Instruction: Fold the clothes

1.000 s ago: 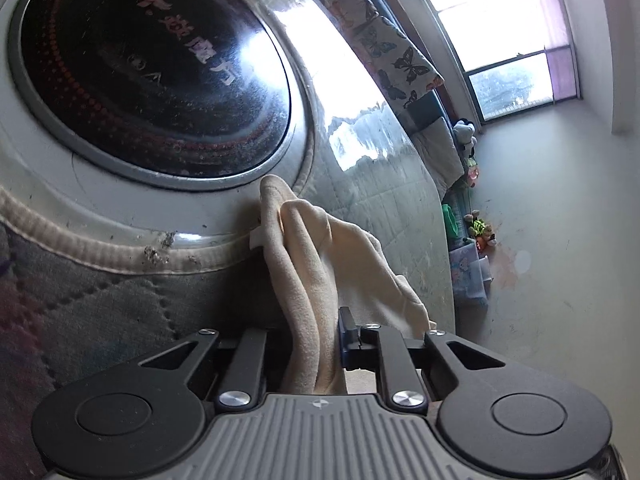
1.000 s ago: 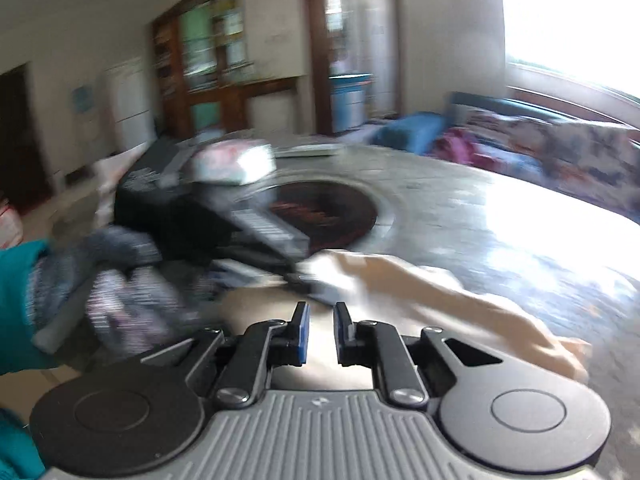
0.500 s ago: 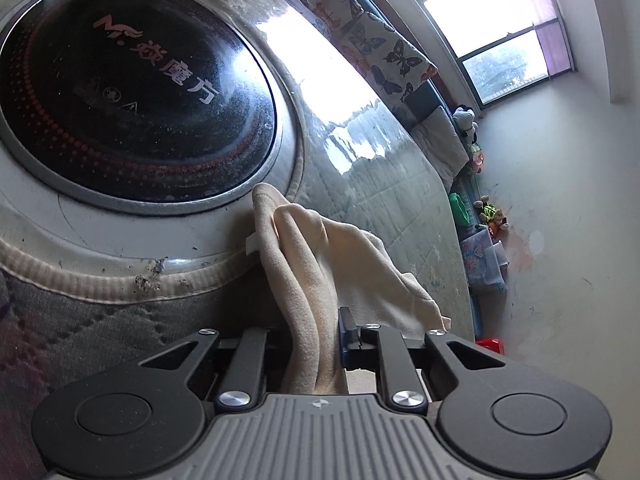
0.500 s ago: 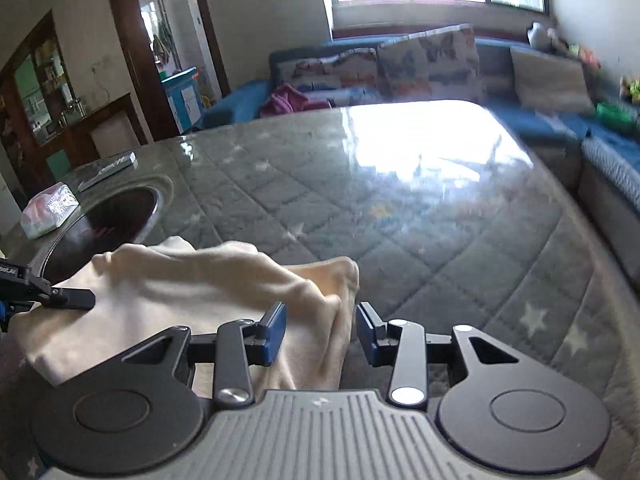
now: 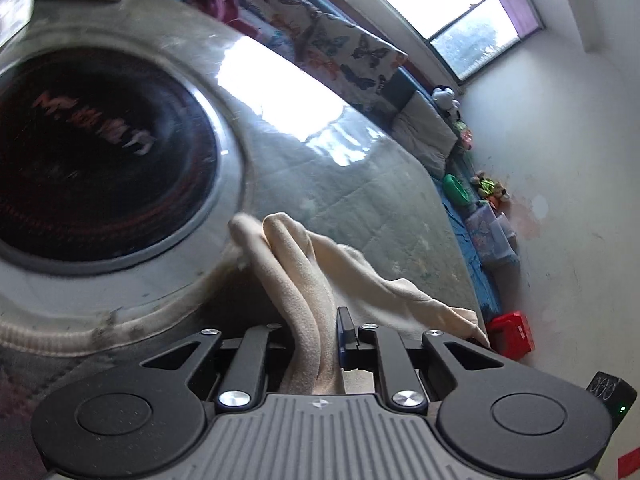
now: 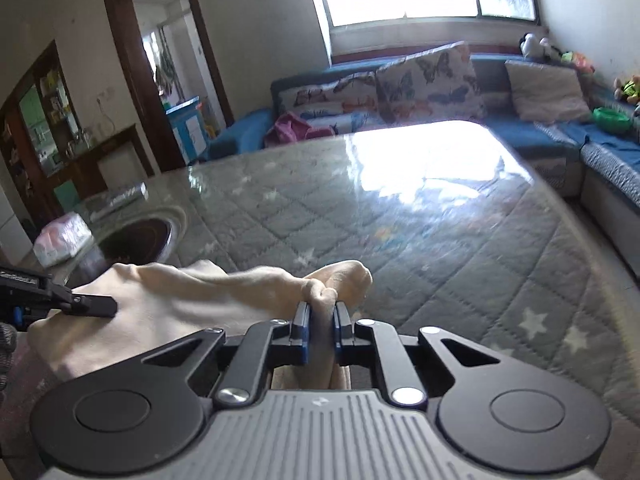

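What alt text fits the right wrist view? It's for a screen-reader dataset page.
The right gripper is shut on a bunched edge of a cream garment lying on a grey quilted table. The left gripper pinches the garment's far side; a blue sofa sits under a bright window.

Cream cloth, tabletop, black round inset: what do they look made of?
Cream cloth: soft fleecy knit, matte; fuzzy nap and limp folds where each hand-held gripper (left, right) pinches it.
Tabletop: glossy clear sheet, probably glass, over grey quilted fabric with stars; it mirrors the window.
Black round inset: glossy dark glass or ceramic in a silvery rim, likely an induction hob.
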Motion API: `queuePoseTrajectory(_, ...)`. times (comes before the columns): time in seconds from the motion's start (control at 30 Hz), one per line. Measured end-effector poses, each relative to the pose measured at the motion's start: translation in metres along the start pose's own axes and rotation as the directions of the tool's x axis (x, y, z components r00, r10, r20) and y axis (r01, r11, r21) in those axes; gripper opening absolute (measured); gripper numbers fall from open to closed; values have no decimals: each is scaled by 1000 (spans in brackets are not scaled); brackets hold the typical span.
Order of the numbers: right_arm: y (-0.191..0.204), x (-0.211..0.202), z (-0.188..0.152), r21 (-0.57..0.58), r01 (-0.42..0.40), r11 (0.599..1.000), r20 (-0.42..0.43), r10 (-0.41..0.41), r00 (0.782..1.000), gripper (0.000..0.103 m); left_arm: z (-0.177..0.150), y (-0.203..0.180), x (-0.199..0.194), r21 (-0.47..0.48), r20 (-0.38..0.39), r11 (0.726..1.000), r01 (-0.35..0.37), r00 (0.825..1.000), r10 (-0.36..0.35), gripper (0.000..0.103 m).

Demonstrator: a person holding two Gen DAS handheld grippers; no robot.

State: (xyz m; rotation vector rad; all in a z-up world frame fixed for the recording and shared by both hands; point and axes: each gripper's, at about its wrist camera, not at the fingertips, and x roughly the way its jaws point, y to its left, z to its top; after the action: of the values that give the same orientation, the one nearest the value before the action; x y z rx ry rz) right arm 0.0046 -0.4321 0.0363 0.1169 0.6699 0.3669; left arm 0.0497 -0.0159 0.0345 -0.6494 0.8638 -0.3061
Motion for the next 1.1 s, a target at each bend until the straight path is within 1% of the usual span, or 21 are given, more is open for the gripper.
queuePoseTrajectory(0.1,-6,-20,5,-13,39,999,34,-39,999,10,2,-23,11,56,-10,998,21,1000,-20,15)
queuePoseTrajectory(0.23,-22,-43,12,-25,121,992,71,-119,990,10,1,-55,32,100,-31,993,65,998,-62,15)
queuePoseTrajectory(0.47,-62,-73,20,-20,266,964,91,-263,961,10,-10,-107,76,147,-101,978,147,986,-133,15)
queuePoseTrajectory(0.6,-87,-80,17,-11,336,942,71,-334,940,10,-22,-125,102,167,-161,972,166,977,-139,15)
queuePoseTrajectory(0.73,-116,-69,3,10,378,926,12,-378,926,10,-35,-138,125,220,-210,968,124,975,-77,15)
queuePoseTrajectory(0.87,-126,-55,-10,6,399,917,-33,-398,917,10,-44,-148,132,318,-201,946,66,980,-1,18)
queuePoseTrajectory(0.93,-128,-49,-15,4,406,914,-48,-405,913,14,-46,-149,132,337,-196,940,48,980,20,21)
queuePoseTrajectory(1.0,-126,-48,-14,-5,427,904,-44,-427,903,15,-47,-149,132,358,-186,933,30,982,39,22)
queuePoseTrajectory(1.1,-124,-50,-10,-6,450,893,-23,-450,893,16,-49,-151,129,391,-167,921,4,984,66,36)
